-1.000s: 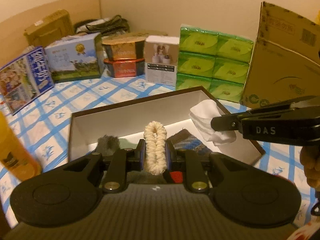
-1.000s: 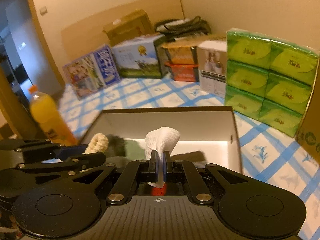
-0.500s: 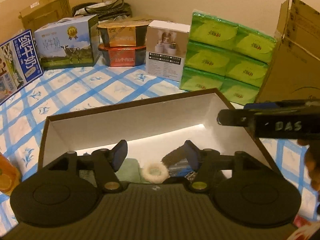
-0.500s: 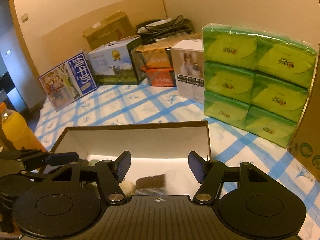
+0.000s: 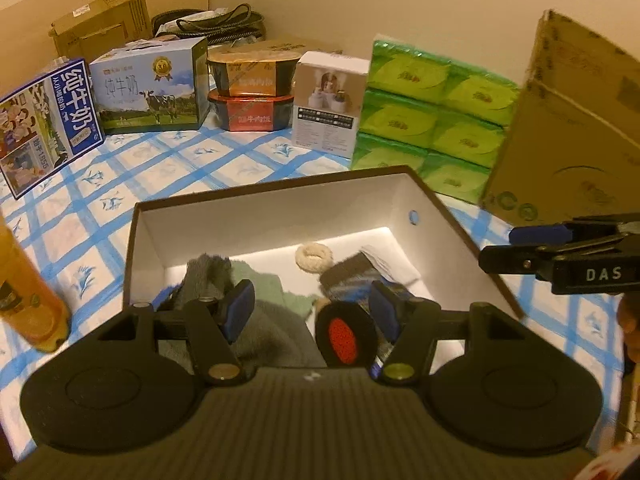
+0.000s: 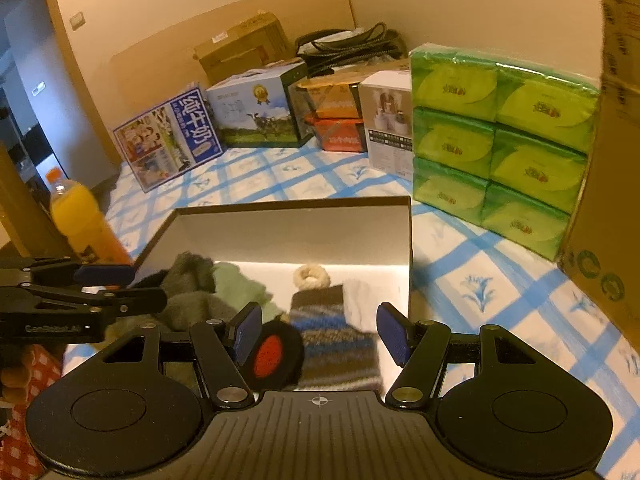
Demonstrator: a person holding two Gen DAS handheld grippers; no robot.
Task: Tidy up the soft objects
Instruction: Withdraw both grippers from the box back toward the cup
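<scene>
An open box with white inner walls [image 5: 280, 208] holds soft items. Inside lie a cream scrunchie [image 5: 314, 256], a striped knit piece [image 5: 352, 280], a white cloth [image 5: 384, 264], a grey fuzzy cloth [image 5: 208, 272], a green cloth [image 5: 260, 284] and a black disc with a red centre [image 5: 344, 338]. My left gripper [image 5: 312, 300] hangs open over the near end of the box with nothing between its pads. My right gripper [image 6: 320, 320] is open too, above the striped knit piece [image 6: 332, 336], beside the scrunchie [image 6: 311, 276] and white cloth [image 6: 360, 300].
A bottle of orange drink [image 5: 24, 292] stands left of the box. Green tissue packs [image 5: 432, 112], a tall cardboard box [image 5: 568, 128], milk cartons [image 5: 148, 84] and food tubs [image 5: 252, 92] line the back of the blue-checked cloth [image 5: 200, 160].
Both grippers went from shut to open. The left let the scrunchie fall and the right let the white cloth fall; both now lie in the box. Both grippers shifted and drew back.
</scene>
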